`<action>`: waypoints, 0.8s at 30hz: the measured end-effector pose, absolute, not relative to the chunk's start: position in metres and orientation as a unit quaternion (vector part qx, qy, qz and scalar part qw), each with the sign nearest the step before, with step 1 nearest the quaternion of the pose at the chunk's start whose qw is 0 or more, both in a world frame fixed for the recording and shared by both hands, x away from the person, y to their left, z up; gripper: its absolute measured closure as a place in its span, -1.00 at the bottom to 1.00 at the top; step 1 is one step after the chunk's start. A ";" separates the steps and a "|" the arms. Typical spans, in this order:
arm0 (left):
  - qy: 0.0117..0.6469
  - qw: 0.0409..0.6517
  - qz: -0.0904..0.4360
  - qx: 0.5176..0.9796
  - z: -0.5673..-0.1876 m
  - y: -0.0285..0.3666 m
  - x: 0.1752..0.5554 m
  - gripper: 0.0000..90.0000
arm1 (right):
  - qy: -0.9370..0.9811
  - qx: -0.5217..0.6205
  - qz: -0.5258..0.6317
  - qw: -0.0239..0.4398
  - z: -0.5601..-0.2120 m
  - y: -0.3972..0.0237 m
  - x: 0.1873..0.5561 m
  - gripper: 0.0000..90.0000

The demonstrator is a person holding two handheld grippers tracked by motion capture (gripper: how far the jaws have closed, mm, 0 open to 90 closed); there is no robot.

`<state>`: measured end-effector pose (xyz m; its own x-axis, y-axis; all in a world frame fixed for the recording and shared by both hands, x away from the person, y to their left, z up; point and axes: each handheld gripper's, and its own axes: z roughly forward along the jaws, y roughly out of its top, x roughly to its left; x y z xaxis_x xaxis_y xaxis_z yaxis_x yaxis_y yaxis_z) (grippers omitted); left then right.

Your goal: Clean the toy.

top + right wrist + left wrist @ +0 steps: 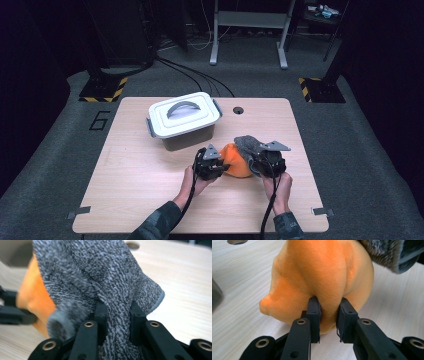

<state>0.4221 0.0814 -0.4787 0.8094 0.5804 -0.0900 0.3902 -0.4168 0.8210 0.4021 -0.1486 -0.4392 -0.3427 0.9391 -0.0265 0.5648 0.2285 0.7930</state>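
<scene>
Orange plush [322, 277] pinched by left tool [328, 317]; right tool [117, 320] apparently grips grey fabric [100, 272].

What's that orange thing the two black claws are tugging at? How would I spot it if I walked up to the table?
Start at the white lidded box on the wooden table, then look toward the person's hands. Just in front of them lies the orange plush thing, soft and rounded, pinched by the left gripper. It is the only bright thing there; the speckled grey cloth beside it, clamped by the right gripper, is dull and knitted.

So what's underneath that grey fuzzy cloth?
An orange plush thing sits partly under the grey cloth, and its left side sticks out. How far it runs beneath is covered.
</scene>
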 end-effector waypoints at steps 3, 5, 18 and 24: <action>0.301 0.458 0.094 0.831 -0.477 0.080 0.420 0.66 | 0.737 0.497 0.372 0.266 -0.424 -0.141 0.392 0.63; 0.302 0.459 0.093 0.831 -0.476 0.080 0.420 0.66 | 0.748 0.480 0.371 0.270 -0.419 -0.128 0.387 0.62; 0.311 0.466 0.086 0.824 -0.485 0.083 0.421 0.66 | 0.745 0.520 0.317 0.273 -0.447 -0.140 0.411 0.63; 0.282 0.446 0.112 0.842 -0.479 0.081 0.420 0.42 | 0.737 0.533 0.327 0.257 -0.453 -0.148 0.415 0.63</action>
<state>0.4204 0.0807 -0.4793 0.8164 0.5741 -0.0624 0.3745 -0.4441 0.8140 0.4151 -0.1481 -0.4532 -0.3006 0.9533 -0.0302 0.6181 0.2188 0.7551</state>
